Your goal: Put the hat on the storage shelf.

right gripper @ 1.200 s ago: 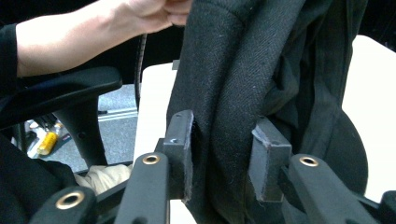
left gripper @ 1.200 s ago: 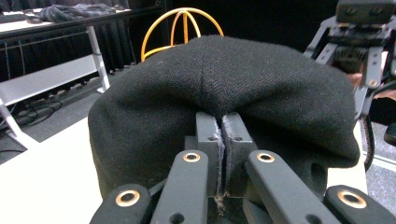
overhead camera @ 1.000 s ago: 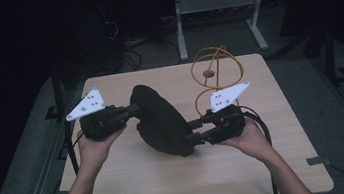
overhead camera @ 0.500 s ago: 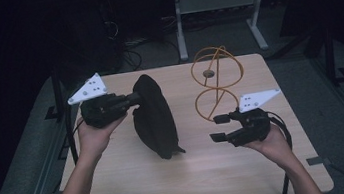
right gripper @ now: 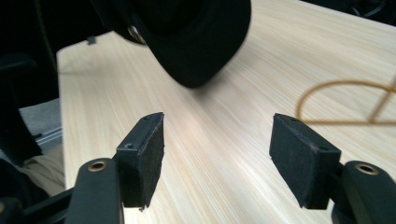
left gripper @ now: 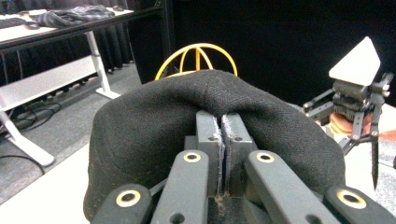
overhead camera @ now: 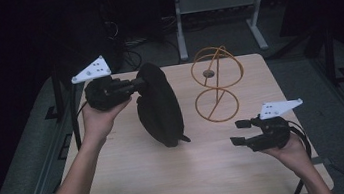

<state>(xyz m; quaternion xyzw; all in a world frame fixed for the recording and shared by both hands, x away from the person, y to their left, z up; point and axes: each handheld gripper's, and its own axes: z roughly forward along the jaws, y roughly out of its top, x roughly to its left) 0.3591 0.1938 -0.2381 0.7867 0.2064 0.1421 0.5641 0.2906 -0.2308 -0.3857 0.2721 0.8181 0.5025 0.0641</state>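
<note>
A black cap (overhead camera: pixel 158 106) hangs on edge over the wooden table (overhead camera: pixel 136 182), its lower end touching or nearly touching the top. My left gripper (overhead camera: pixel 140 84) is shut on the cap's upper rim; in the left gripper view the cap's cloth (left gripper: pixel 140 121) is pinched between the jaws of that gripper (left gripper: pixel 221 121). A gold wire stand (overhead camera: pixel 216 83) of two hoops rises just right of the cap. My right gripper (overhead camera: pixel 237 133) stands open near the table's front right; its jaws have just been opening, with nothing between them (right gripper: pixel 217 149). The cap's edge (right gripper: pixel 196 42) lies ahead of it.
A white-legged desk frame (overhead camera: pixel 218 5) stands behind the table on a dark floor with cables. Metal rails run along the table's left and right sides. The right gripper (left gripper: pixel 355 102) also appears at the right of the left gripper view.
My right gripper has let go of the cap, opened, and drawn back right and toward the near edge. The left gripper rose a little, and the cap now hangs upright from it.
</note>
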